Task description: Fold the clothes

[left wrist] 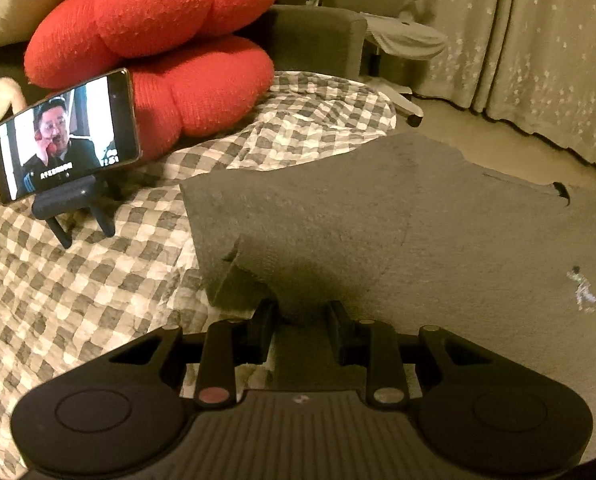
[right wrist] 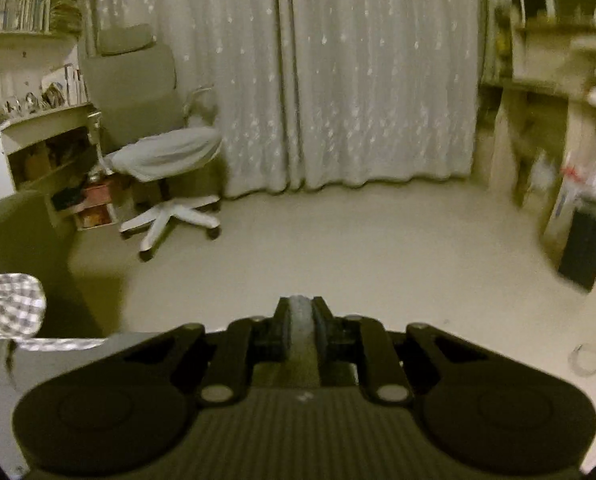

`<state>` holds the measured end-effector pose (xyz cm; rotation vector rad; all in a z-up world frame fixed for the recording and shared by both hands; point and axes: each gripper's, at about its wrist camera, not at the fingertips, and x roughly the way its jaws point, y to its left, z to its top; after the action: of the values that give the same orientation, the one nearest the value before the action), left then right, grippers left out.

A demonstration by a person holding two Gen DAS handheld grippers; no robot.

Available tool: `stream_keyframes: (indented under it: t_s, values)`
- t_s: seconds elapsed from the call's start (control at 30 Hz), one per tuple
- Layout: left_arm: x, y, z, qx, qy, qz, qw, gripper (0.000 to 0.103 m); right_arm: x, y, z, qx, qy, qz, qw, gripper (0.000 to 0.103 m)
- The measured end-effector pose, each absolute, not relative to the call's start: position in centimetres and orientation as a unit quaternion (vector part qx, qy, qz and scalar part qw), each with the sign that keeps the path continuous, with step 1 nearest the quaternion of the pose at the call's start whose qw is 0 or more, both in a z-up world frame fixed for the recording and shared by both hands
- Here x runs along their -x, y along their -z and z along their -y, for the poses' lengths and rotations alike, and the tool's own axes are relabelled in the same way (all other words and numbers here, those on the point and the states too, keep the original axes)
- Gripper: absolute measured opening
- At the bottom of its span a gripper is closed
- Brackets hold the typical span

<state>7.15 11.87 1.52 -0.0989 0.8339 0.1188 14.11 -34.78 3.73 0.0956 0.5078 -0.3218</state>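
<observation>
A dark grey garment [left wrist: 377,232] lies spread over the checked blanket [left wrist: 78,280], with a small pale print near its right side. At its near edge my left gripper [left wrist: 300,312] is shut on a raised fold of the grey cloth, which bulges up between the two black fingers. My right gripper [right wrist: 301,314] points out over the floor, jaws nearly together and pinching a thin strip of the grey garment [right wrist: 301,320]. More of that grey cloth [right wrist: 58,360] shows at the lower left of the right wrist view.
A phone on a small stand [left wrist: 64,136] plays a video beside red cushions [left wrist: 158,40]. An office chair [right wrist: 158,152] stands near a desk, with curtains [right wrist: 357,80] behind. A black box [right wrist: 585,248] and shelves are at the right. The pale floor [right wrist: 337,248] lies ahead.
</observation>
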Motion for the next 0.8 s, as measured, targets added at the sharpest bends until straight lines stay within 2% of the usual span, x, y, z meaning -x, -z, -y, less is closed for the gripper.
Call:
stream_keyframes:
  t_s: [0.1, 0.23, 0.4, 0.6, 0.8]
  values:
    - [-7.1, -1.5, -11.8, 0.044, -0.058, -0.403, 0.912, 0.030, -15.6, -0.9, 34.7, -0.029, 0.179, -0.296, 0.938, 0.013]
    - [-7.1, -1.4, -12.0, 0.043, -0.056, -0.402, 0.913, 0.033, -17.4, 2.4, 35.9, -0.071, 0.183, -0.344, 0.918, 0.013]
    - [-7.4, -1.4, -12.3, 0.057, -0.059, -0.405, 0.910, 0.033, -17.8, 2.1, 35.1, -0.051, 0.179, -0.333, 0.925, 0.017]
    - [-7.5, -1.4, -12.2, 0.058, -0.062, -0.406, 0.910, 0.033, -17.0, 0.3, 36.4, -0.072, 0.204, -0.299, 0.929, 0.017]
    - [-7.5, -1.6, -12.5, 0.073, -0.065, -0.406, 0.909, 0.034, -15.6, 0.5, 38.6, -0.101, 0.231, -0.307, 0.918, 0.020]
